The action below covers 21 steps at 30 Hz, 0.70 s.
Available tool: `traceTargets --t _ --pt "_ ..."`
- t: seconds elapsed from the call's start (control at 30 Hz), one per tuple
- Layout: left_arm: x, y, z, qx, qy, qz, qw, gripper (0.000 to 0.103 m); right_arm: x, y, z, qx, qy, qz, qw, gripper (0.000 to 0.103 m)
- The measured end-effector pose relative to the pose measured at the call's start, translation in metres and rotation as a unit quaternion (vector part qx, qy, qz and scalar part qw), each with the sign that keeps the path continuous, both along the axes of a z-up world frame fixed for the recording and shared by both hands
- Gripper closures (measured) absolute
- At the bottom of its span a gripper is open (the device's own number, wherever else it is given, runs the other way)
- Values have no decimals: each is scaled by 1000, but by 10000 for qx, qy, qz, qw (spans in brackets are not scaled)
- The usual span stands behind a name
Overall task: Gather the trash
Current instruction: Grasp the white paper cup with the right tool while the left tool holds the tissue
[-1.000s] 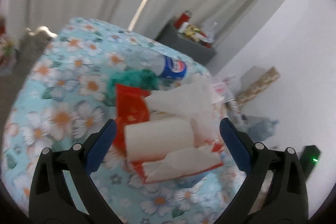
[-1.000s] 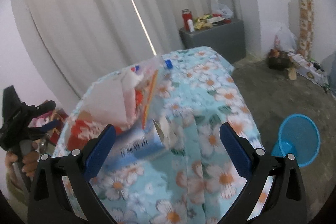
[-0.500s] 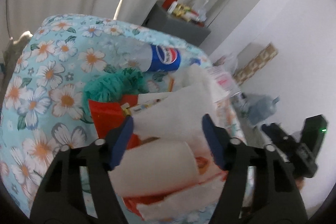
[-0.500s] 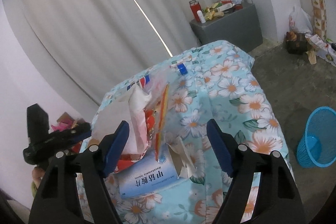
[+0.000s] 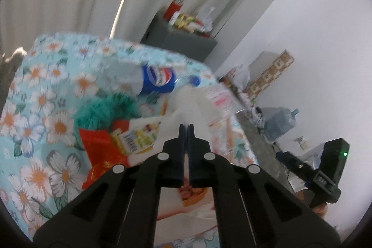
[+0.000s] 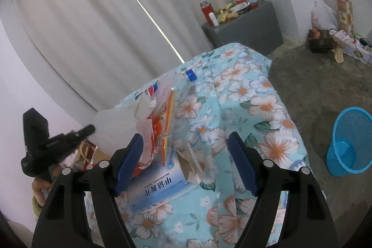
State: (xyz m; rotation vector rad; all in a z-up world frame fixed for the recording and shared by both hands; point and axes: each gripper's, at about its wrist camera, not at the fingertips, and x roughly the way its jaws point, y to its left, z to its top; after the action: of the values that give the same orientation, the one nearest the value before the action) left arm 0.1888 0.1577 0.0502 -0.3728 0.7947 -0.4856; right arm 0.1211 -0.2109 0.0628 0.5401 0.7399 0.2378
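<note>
Pinching the white tissue atop the trash pile on the floral table with my left gripper, jaws clenched on its edge to lift it | right gripper unclenched over the blue box, holding nothing | left was wide a second ago.

A lived-in room of a home, by the look of it. Pale curtains hang floor-length along the far wall, and a table wears a blue flowered cloth. In the far corner a grey cabinet carries a red flask, snacks and a bag. Right of it, on the bare concrete floor, sit bags and boxes, a blue plastic basket nearer.
</note>
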Motion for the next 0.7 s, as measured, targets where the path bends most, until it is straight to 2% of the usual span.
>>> traceTargets --t 0.2,0.33,0.43,0.6,0.7 --pt "-22 4 39 -405 -768 -15 9962 103 -15 -8 5 28 -82 -89 9999 29" --pt "-43 18 66 -775 -1352 147 9877 103 -21 -8 9 40 -116 -76 9999 29" --pt "-56 33 79 -947 -1569 372 9824 103 -23 -3 13 87 -151 36 9998 29" --pt "-82 67 94 -979 -1844 1088 9719 103 -6 21 25 478 -172 744 9959 36" --pt "-93 87 93 -785 -1802 1535 9684 103 18 53 29 591 34 1429 9880 39"
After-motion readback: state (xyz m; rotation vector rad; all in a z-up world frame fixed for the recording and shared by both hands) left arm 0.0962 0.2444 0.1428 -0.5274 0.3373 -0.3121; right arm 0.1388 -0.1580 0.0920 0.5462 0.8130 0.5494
